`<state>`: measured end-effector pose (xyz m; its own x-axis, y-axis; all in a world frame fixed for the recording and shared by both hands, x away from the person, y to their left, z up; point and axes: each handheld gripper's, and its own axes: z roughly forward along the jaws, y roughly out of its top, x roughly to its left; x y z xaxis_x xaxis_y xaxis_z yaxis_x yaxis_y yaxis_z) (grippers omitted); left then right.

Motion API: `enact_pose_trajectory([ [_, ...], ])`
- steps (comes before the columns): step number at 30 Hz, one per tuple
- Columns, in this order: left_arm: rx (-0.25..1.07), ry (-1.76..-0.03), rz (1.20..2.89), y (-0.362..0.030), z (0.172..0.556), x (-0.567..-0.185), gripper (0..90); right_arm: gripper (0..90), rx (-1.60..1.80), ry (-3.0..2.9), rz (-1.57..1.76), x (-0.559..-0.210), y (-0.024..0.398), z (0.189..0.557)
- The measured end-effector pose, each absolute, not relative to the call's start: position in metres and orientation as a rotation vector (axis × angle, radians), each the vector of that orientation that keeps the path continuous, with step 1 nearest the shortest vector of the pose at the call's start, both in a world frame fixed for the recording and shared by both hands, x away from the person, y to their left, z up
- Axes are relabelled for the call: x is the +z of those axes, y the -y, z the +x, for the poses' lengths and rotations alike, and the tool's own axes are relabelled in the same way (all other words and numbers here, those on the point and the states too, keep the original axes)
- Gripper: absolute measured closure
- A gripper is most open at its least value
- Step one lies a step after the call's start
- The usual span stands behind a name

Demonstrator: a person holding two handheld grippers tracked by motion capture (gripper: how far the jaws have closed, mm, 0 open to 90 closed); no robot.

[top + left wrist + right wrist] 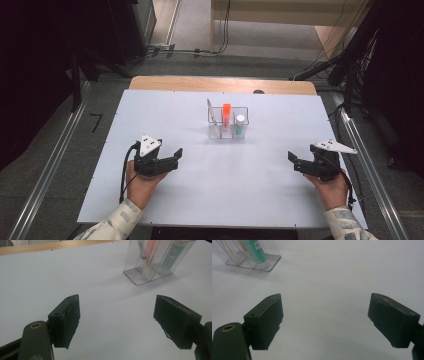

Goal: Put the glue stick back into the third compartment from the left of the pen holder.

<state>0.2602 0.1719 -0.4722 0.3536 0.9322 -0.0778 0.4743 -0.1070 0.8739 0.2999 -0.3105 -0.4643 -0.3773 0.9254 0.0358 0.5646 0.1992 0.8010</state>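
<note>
Hovering low over the white counter (220, 190), both grippers face inward toward the clear three-compartment organiser (228, 123), which stands past them at the middle of the counter; the left gripper (172, 156) sits near-left of the organiser and the right gripper (296, 162) near-right of it, each well apart from it; the fingers (65, 321) of the left gripper stand wide apart with nothing between them, and the fingers (264, 321) of the right gripper are likewise spread and empty.

In the organiser, an orange tube (226, 113) stands upright in the middle compartment, a green white-capped tube (240, 125) stands in the compartment to its right, and a slim pale stick-like item (211, 113) leans in the left one, too small to name for certain.

The work in hand looks like an approach to the organiser, probably to draw one item out; to do it well, I would bring the left gripper in above the rim rather than from the side, since the clear walls block a level grasp; line the fingers across the chosen item's top, close on the part standing proud of the rim, and lift straight up so the light organiser does not tip or slide; the right gripper could steady the organiser's wall.
</note>
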Motion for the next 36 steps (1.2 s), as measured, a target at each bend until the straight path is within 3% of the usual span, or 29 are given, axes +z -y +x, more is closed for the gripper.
enact_pose_trajectory([
  [13, 0.691, -1.335, 1.695, -0.206, 0.249, -0.476, 22.0, 11.3, 1.033, -2.003, 1.406, -0.465, 0.321, 0.294],
  [36, 0.738, -1.374, 1.662, -0.224, 0.241, -0.478, 22.0, 9.5, 0.999, -1.963, 1.452, -0.467, 0.339, 0.286],
])
